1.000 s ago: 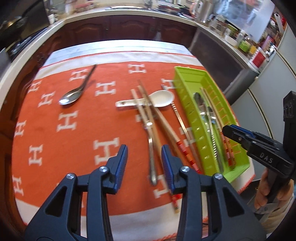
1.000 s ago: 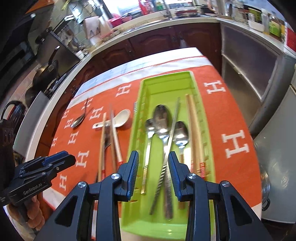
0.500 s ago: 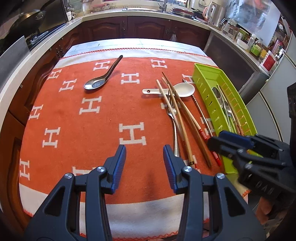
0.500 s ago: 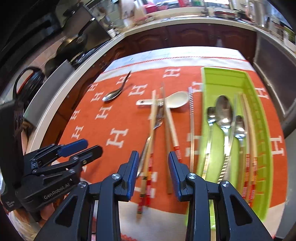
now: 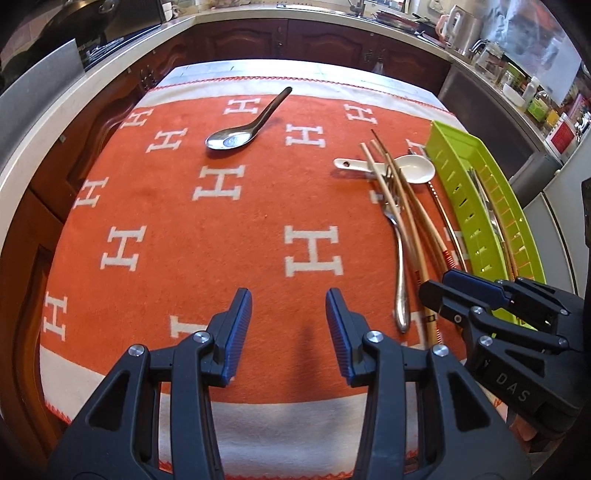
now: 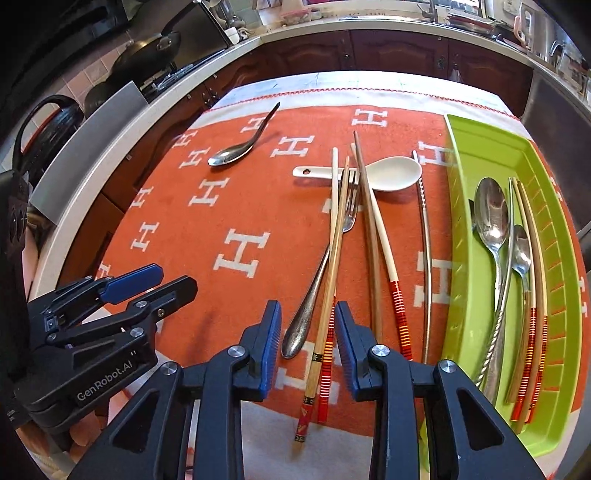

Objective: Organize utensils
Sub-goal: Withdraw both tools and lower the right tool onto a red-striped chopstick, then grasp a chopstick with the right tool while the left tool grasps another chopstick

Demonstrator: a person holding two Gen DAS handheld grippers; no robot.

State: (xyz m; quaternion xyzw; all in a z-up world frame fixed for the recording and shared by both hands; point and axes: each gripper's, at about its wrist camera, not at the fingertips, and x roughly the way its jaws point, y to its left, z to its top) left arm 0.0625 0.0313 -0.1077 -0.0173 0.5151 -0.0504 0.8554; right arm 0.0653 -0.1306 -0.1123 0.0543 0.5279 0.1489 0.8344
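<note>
My right gripper [image 6: 307, 310] hovers low over the near ends of a metal fork [image 6: 314, 291] and red-banded chopsticks [image 6: 327, 354], which lie between its closing jaws; the pads are not touching them. More chopsticks [image 6: 373, 240], a white ceramic spoon [image 6: 391, 173] and a thin metal stick [image 6: 426, 236] lie in the same pile. A dark metal spoon [image 5: 232, 140] lies apart at the far left. The green tray [image 6: 452, 155] on the right holds spoons [image 6: 491, 210] and chopsticks. My left gripper [image 5: 288, 299] stands open over bare orange cloth [image 5: 184, 229], left of the fork [image 5: 400, 280].
The cloth's white front border and the table's edge run just under both grippers. Kitchen counters ring the table, with pans [image 6: 147, 55] at the left and a kettle [image 5: 461, 24] at the back right. A person's hand holds each gripper's handle.
My right gripper moved left from above the green tray to above the fork and chopsticks, and its jaws narrowed a little. My left gripper moved left off the utensil pile onto bare cloth.
</note>
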